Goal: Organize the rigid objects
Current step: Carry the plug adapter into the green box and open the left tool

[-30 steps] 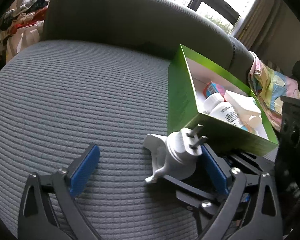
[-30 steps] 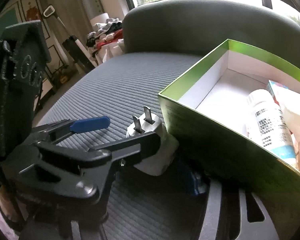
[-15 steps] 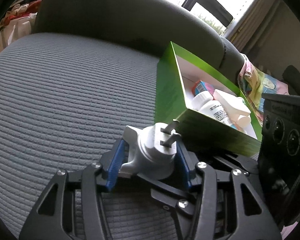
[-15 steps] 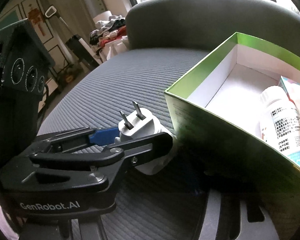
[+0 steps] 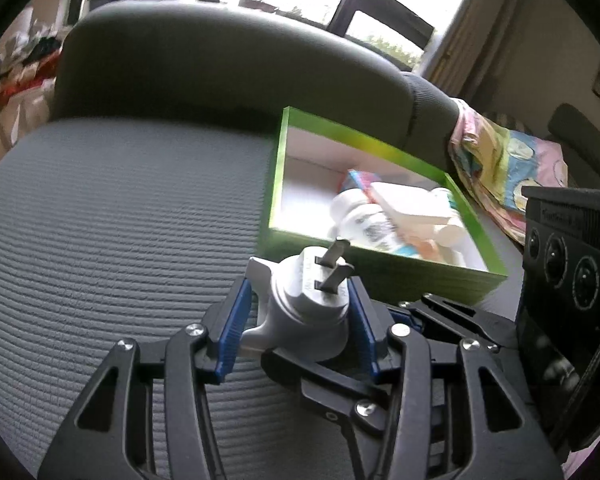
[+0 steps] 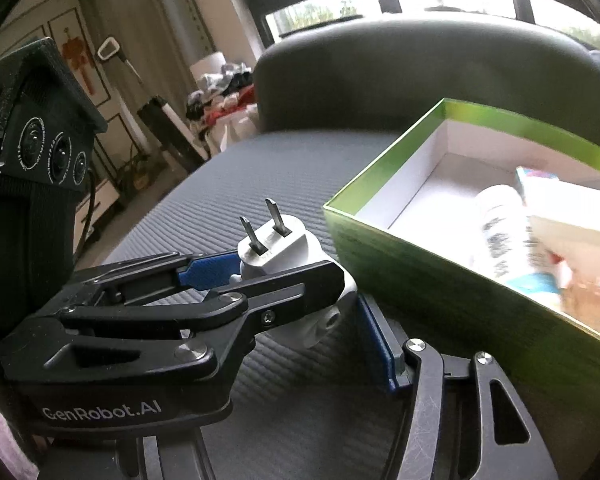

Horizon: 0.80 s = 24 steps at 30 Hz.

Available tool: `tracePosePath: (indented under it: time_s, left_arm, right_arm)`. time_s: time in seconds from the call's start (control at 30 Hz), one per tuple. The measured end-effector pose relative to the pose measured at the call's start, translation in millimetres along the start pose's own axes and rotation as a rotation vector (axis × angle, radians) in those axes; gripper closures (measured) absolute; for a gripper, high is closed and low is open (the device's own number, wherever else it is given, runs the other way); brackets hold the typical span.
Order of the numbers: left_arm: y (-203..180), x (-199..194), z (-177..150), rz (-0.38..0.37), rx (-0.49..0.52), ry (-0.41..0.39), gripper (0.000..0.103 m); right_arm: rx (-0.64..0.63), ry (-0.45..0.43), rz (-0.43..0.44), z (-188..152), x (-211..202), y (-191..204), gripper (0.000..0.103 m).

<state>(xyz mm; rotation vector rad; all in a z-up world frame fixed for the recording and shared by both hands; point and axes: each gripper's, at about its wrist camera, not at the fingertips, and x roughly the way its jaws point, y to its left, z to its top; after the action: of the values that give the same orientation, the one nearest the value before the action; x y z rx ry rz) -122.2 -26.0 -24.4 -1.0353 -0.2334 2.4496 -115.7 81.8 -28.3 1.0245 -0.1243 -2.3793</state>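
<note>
- White plastic: the plug adapter [image 5: 308,304] sits between the blue pads [image 5: 232,332] of the left gripper [image 5: 300,320], its 2 flat prongs [image 5: 334,266] tilted toward 1 o'clock in the left wrist view.
- Left gripper jaws: closing, both pads pressed against the adapter body (clamped on it).
- Right gripper [image 6: 340,312]: in its own view 1 blue pad [image 6: 374,340] shows just beside the adapter at 4 o'clock; the other finger is hidden behind the left gripper, so whether its jaws grip the adapter cannot be told.
- Green box [image 5: 420,280]: open-topped, white inside, at 1 o'clock from the adapter and near it, resting on the grey ribbed cushion [image 5: 120,220].
- Box contents: 1 white bottle [image 5: 360,220] lying on its side among blurred packets.
- Grey backrest [image 5: 220,72] stands at 12 o'clock.
</note>
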Motion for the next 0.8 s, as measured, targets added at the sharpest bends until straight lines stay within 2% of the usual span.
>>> tracePosePath:
  time_s: [0.47, 0.8]
  left_arm:
    - [-74.9, -21.8, 9.4, -0.037, 0.118, -0.071, 0.056]
    - [-114.8, 9.3, 38.7, -0.057, 0.188, -0.051, 0.056]
  right_arm:
    - [-0.026, -0.114, -0.055, 0.3, -90.5, -11.1, 0.042]
    - [0.03, -0.147, -0.082, 9.6, -118.1, -57.0, 0.042]
